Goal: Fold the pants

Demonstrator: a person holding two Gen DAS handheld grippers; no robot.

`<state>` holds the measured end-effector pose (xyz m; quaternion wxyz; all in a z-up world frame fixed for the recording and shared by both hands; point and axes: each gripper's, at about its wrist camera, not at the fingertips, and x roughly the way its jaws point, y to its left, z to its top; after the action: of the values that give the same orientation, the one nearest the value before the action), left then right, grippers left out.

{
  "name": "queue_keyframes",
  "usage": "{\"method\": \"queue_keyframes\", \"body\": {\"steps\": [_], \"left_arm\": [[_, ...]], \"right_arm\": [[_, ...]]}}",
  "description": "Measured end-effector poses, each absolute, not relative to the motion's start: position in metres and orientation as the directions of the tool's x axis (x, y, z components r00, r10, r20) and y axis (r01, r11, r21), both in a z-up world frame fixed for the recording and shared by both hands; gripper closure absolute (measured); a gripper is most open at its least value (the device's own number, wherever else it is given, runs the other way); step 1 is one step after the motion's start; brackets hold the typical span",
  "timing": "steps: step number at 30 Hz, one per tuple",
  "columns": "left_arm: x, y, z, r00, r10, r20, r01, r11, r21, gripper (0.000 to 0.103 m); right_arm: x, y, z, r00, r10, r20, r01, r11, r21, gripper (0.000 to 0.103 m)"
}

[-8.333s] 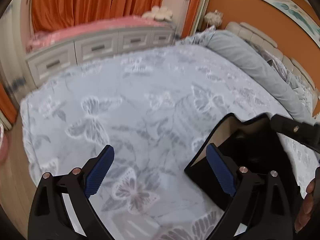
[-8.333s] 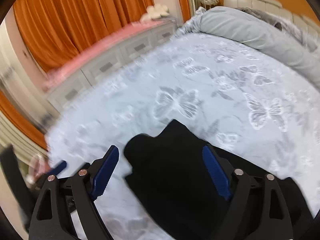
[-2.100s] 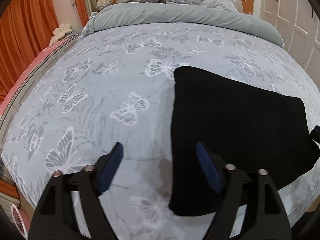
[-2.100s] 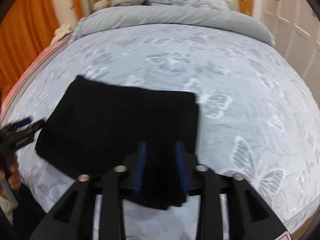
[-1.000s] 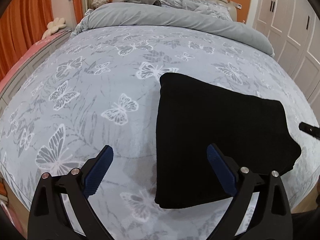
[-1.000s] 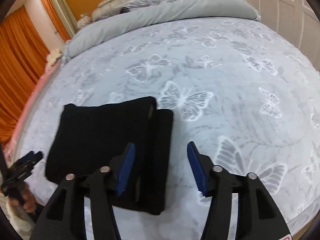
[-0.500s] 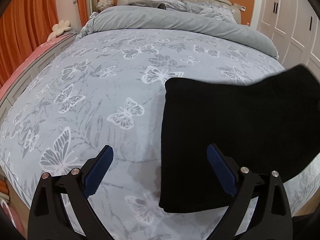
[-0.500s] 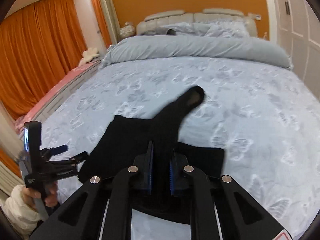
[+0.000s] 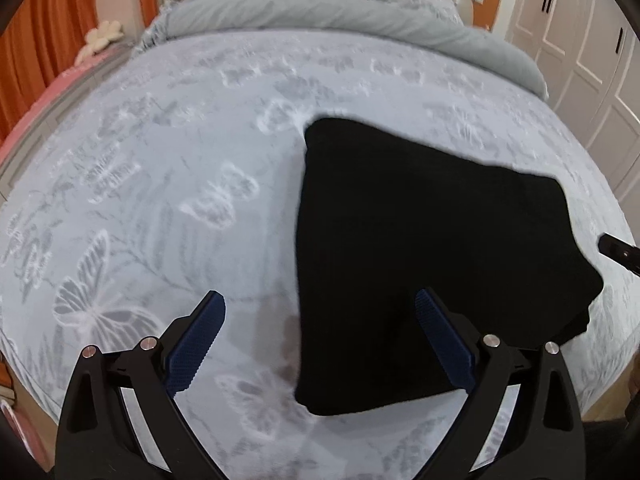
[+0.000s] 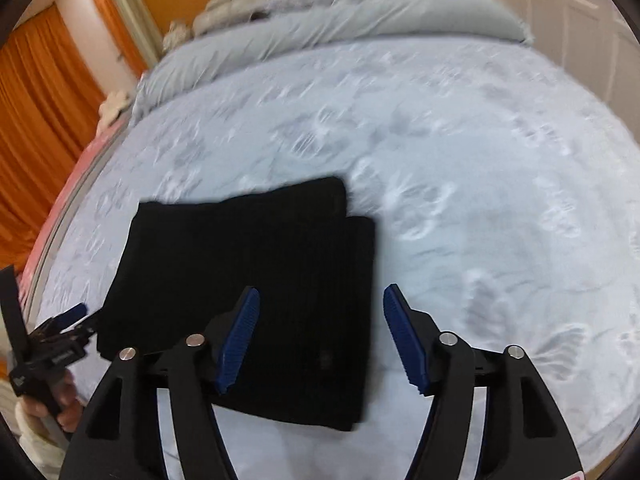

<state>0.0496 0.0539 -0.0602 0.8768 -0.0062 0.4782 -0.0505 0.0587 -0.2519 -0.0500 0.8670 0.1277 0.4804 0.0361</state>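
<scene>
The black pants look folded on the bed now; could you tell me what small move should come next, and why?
Probably draw the right gripper back: its jaws are opening with nothing between them, and the black pants lie flat, one layer slightly offset.

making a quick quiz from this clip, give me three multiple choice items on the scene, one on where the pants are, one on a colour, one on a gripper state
1. Where do the pants lie?
A. on the butterfly bedspread
B. on the floor
C. on the grey duvet

2. What colour are the pants?
A. white
B. black
C. orange

3. How is the right gripper?
A. shut on the pants
B. shut on nothing
C. jaws apart, gripping nothing

Answers:
1 A: the folded stack rests flat on the printed spread, clear of the duvet.
2 B: the cloth is plain black in both views.
3 C: its blue pads stand apart, opening, above the fabric without pinching it.
</scene>
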Motion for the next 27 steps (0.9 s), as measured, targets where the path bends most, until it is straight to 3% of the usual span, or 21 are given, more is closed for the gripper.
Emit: {"method": "queue_keyframes", "body": {"steps": [3,4,5,6,8,10,12,13,14,16,17,18,19,22,27], "left_arm": [[0.054,0.057,-0.079,0.447,-0.161,-0.88,0.078,0.987,-0.141,0.009],[0.055,0.061,-0.087,0.409,-0.212,-0.888,0.071,0.977,-0.2,0.009],[0.057,0.065,-0.094,0.373,-0.263,-0.89,0.065,0.964,-0.258,0.015],[0.057,0.067,-0.097,0.351,-0.303,-0.886,0.07,0.952,-0.298,0.041],[0.054,0.072,-0.09,0.335,-0.366,-0.868,0.085,0.929,-0.359,0.061],[0.044,0.076,-0.072,0.377,-0.367,-0.851,0.114,0.93,-0.35,0.066],[0.041,0.077,-0.07,0.377,-0.345,-0.859,0.125,0.938,-0.322,0.06],[0.042,0.075,-0.077,0.358,-0.32,-0.877,0.119,0.947,-0.298,0.058],[0.042,0.074,-0.086,0.345,-0.295,-0.891,0.108,0.956,-0.274,0.048],[0.038,0.076,-0.085,0.362,-0.284,-0.888,0.085,0.959,-0.272,0.042],[0.036,0.077,-0.077,0.379,-0.296,-0.877,0.096,0.955,-0.28,0.034],[0.034,0.078,-0.069,0.401,-0.308,-0.863,0.114,0.951,-0.287,0.015],[0.033,0.081,-0.059,0.443,-0.306,-0.843,0.114,0.952,-0.285,0.007],[0.032,0.082,-0.05,0.51,-0.247,-0.824,0.082,0.968,-0.239,0.006],[0.045,0.066,-0.068,0.463,-0.205,-0.863,0.072,0.978,-0.193,0.006]], "right_arm": [[0.057,-0.227,-0.075,0.442,0.171,-0.88,0.033,0.978,0.206,0.042],[0.055,-0.221,-0.08,0.444,0.145,-0.884,0.031,0.984,0.177,0.051],[0.051,-0.216,-0.079,0.466,0.126,-0.876,0.018,0.988,0.152,0.062],[0.045,-0.21,-0.071,0.496,0.112,-0.861,-0.013,0.993,0.121,0.085],[0.033,-0.213,-0.047,0.539,0.188,-0.821,-0.043,0.98,0.197,0.088],[0.019,-0.218,-0.026,0.575,0.225,-0.787,-0.079,0.972,0.22,0.088],[0.019,-0.228,-0.043,0.546,0.181,-0.818,-0.047,0.982,0.185,0.082],[0.025,-0.232,-0.064,0.49,0.128,-0.862,0.0,0.989,0.147,0.064],[0.031,-0.238,-0.081,0.444,0.115,-0.889,0.039,0.988,0.147,0.061],[0.03,-0.245,-0.071,0.477,0.156,-0.865,0.066,0.975,0.213,0.051],[0.027,-0.245,-0.061,0.505,0.144,-0.851,0.055,0.979,0.198,0.044],[0.023,-0.246,-0.049,0.554,0.108,-0.825,0.061,0.984,0.17,0.027],[0.021,-0.247,-0.043,0.576,0.085,-0.813,0.074,0.985,0.155,0.02],[0.029,-0.25,-0.048,0.549,0.108,-0.829,0.086,0.979,0.184,0.02],[0.035,-0.245,-0.074,0.453,0.186,-0.872,0.085,0.965,0.25,0.02]]}}
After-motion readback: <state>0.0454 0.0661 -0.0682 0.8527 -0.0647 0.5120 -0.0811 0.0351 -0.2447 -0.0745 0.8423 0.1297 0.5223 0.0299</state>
